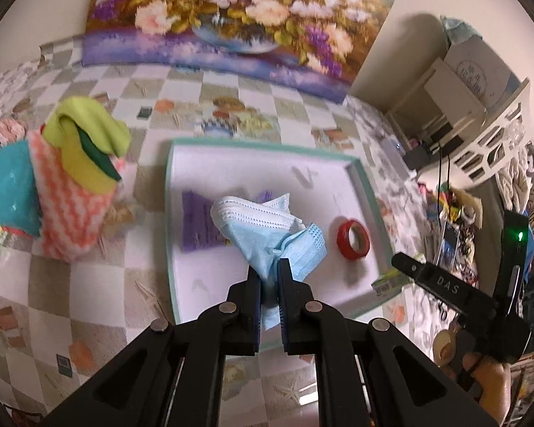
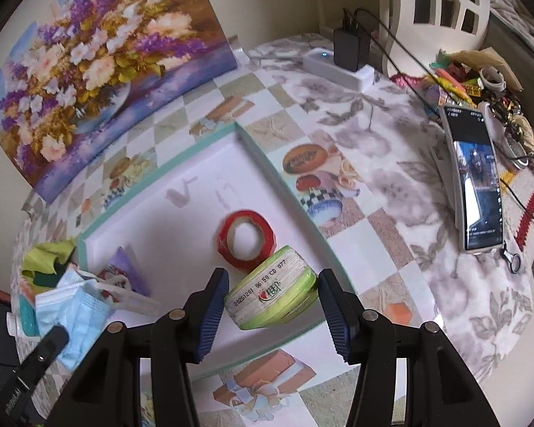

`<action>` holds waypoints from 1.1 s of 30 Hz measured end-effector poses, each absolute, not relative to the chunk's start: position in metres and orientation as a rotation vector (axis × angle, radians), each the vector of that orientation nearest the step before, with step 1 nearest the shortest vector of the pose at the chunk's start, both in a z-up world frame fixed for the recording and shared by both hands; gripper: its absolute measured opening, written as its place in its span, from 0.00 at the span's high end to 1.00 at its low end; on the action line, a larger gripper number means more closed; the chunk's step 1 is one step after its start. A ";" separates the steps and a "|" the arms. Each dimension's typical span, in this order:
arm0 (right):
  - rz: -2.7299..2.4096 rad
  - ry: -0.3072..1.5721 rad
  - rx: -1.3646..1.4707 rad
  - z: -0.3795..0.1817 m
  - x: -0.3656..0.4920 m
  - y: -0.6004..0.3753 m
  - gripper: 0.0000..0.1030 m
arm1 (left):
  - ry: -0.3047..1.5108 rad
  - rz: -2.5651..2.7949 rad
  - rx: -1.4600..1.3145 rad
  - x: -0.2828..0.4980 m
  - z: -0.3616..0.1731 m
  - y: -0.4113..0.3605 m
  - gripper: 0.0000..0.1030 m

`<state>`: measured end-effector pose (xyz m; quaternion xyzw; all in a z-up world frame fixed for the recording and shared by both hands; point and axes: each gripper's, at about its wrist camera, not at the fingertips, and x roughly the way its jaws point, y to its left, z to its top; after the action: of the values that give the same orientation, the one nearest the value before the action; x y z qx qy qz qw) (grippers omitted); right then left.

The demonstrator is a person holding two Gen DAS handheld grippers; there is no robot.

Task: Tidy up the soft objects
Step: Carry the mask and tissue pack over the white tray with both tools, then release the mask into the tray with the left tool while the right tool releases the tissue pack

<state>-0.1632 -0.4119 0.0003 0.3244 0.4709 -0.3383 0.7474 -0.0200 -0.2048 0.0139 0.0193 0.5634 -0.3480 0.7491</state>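
Pinching a bunch of blue face masks in the closed left gripper, over the white tray. Gripping a green tissue pack between the half-spread right gripper, just beside the red tape roll.

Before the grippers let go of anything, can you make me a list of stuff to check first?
1. Left gripper has its masks: ok. It is shut on the bundle of blue face masks.
2. Right gripper has its pack: ok. The green tissue pack sits between its fingers; the right pad touches it, the left side is unclear.
3. Masks over the tray: ok.
4. Bare landing spot in the tray: ok, white floor shows beyond the red tape roll.
5. Tissue pack clear of the tape roll: cannot tell, they overlap in the right wrist view.
6. Purple cloth stays uncovered: not ok, the masks partly hide it.
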 end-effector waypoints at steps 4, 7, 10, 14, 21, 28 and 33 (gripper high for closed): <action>-0.723 1.088 0.696 -0.012 -0.157 -0.407 0.46 | 1.298 -0.752 0.077 -0.024 -0.006 -0.210 0.92; -0.702 1.123 0.694 -0.022 -0.152 -0.402 0.46 | 1.340 -0.724 0.102 -0.025 -0.022 -0.211 0.92; -0.682 1.141 0.681 -0.025 -0.147 -0.397 0.46 | 1.371 -0.704 0.118 -0.025 -0.034 -0.211 0.92; -0.656 1.143 0.679 -0.025 -0.142 -0.392 0.46 | 1.395 -0.680 0.132 -0.024 -0.044 -0.209 0.92; -0.652 1.141 0.656 -0.023 -0.137 -0.389 0.46 | 1.383 -0.671 0.143 -0.020 -0.039 -0.207 0.77; -0.646 1.145 0.644 -0.023 -0.135 -0.387 0.46 | 1.313 -0.652 0.162 -0.015 -0.020 -0.201 0.62; -0.628 1.124 0.641 -0.020 -0.133 -0.384 0.46 | 1.277 -0.617 0.143 -0.005 -0.012 -0.192 0.52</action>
<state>-0.1327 -0.3840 -0.0197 0.2934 0.5147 -0.2877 0.7525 -0.0054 -0.1925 -0.0120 0.0654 0.5857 -0.2828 0.7567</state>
